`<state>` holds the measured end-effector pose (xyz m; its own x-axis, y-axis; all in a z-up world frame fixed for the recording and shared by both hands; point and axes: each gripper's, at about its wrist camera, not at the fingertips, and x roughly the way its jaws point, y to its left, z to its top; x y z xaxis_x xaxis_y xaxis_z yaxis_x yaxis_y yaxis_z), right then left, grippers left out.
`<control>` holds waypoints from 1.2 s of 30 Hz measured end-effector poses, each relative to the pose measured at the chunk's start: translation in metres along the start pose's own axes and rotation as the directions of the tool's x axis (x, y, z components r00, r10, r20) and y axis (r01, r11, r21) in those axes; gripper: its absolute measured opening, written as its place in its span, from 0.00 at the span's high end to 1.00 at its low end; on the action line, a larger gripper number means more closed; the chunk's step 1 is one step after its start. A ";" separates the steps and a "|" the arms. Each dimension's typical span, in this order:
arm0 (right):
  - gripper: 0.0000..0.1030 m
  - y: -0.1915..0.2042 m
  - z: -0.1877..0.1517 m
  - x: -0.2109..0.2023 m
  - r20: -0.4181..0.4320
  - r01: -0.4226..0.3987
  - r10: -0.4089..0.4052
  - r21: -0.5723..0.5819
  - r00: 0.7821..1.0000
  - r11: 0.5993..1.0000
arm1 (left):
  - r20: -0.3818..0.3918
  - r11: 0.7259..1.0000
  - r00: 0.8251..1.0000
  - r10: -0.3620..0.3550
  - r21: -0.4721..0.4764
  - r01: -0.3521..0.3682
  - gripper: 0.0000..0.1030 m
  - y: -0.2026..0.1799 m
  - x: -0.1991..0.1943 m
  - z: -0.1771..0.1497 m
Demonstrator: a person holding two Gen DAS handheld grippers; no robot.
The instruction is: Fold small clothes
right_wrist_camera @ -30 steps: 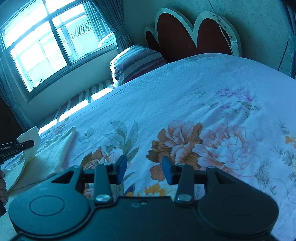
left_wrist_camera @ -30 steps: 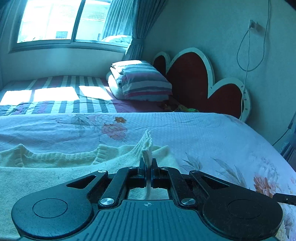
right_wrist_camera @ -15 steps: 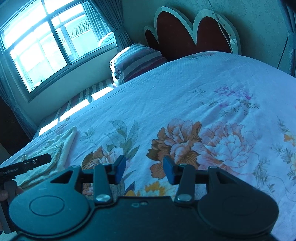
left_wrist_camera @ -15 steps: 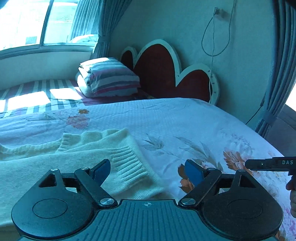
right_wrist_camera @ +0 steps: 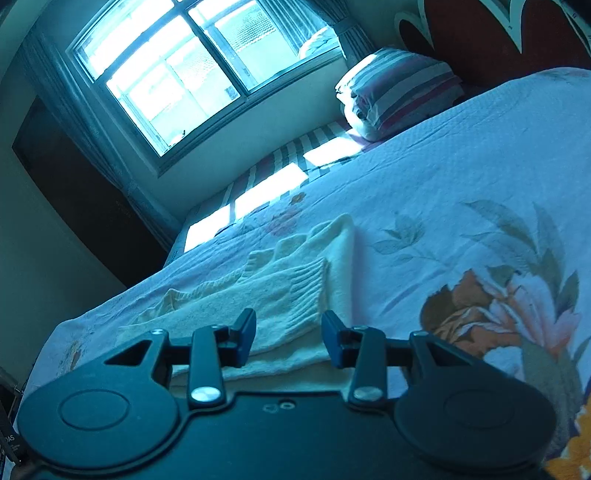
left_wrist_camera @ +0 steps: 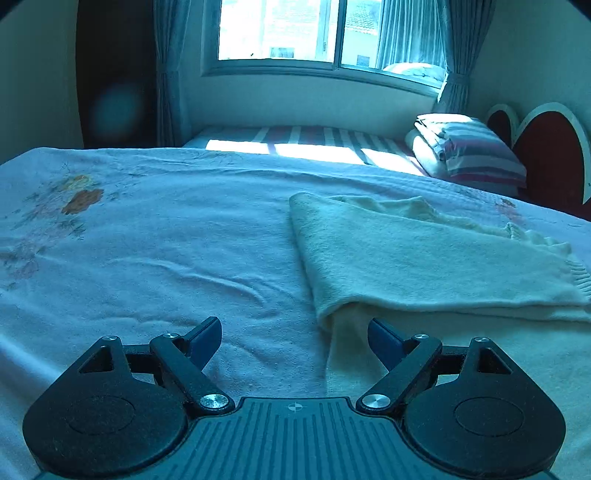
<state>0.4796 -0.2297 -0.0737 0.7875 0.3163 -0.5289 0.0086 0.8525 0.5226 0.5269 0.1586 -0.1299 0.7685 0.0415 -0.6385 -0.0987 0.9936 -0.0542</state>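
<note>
- Lying folded on the floral bedspread (left_wrist_camera: 155, 236): cream sweater (left_wrist_camera: 424, 258).
- Left claw (left_wrist_camera: 294, 341): jaws wide apart, empty.
- Right claw (right_wrist_camera: 289, 338): part-open, closing slightly, gripping nothing.
- Striped pillow (right_wrist_camera: 399, 88) beside headboard (right_wrist_camera: 498, 33).

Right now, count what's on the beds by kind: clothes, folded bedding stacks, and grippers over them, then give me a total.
Sweaters: 1, the cream sweater, lying partly folded on the flowered bedspread.
Bedding stacks: 1, the striped stack by the headboard.
Grippers: 2, the left gripper and right gripper, both open and empty.
Total: 4
</note>
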 end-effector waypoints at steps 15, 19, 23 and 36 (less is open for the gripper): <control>0.95 0.020 0.008 0.025 0.037 0.084 -0.085 0.021 0.996 0.996 | 0.012 1.000 1.000 0.002 0.005 -0.002 0.16 -0.002 0.020 -0.001; 0.95 0.012 0.004 0.021 0.043 0.132 -0.131 -0.009 0.990 0.991 | 0.025 1.000 1.000 0.015 -0.008 -0.015 0.16 -0.001 0.019 -0.002; 0.95 -0.004 -0.001 0.034 -0.015 0.132 -0.132 0.034 0.991 0.991 | 0.025 1.000 1.000 0.019 -0.011 -0.019 0.16 0.000 0.020 -0.003; 0.89 -0.011 0.000 0.033 -0.033 0.097 -0.095 0.048 0.995 0.994 | 0.021 0.999 0.999 0.025 -0.031 -0.025 0.16 0.002 0.017 -0.006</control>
<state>0.5055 -0.2288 -0.0969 0.7621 0.2476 -0.5983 0.1139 0.8584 0.5003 0.5358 0.1607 -0.1453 0.7788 0.0689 -0.6234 -0.1374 0.9885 -0.0625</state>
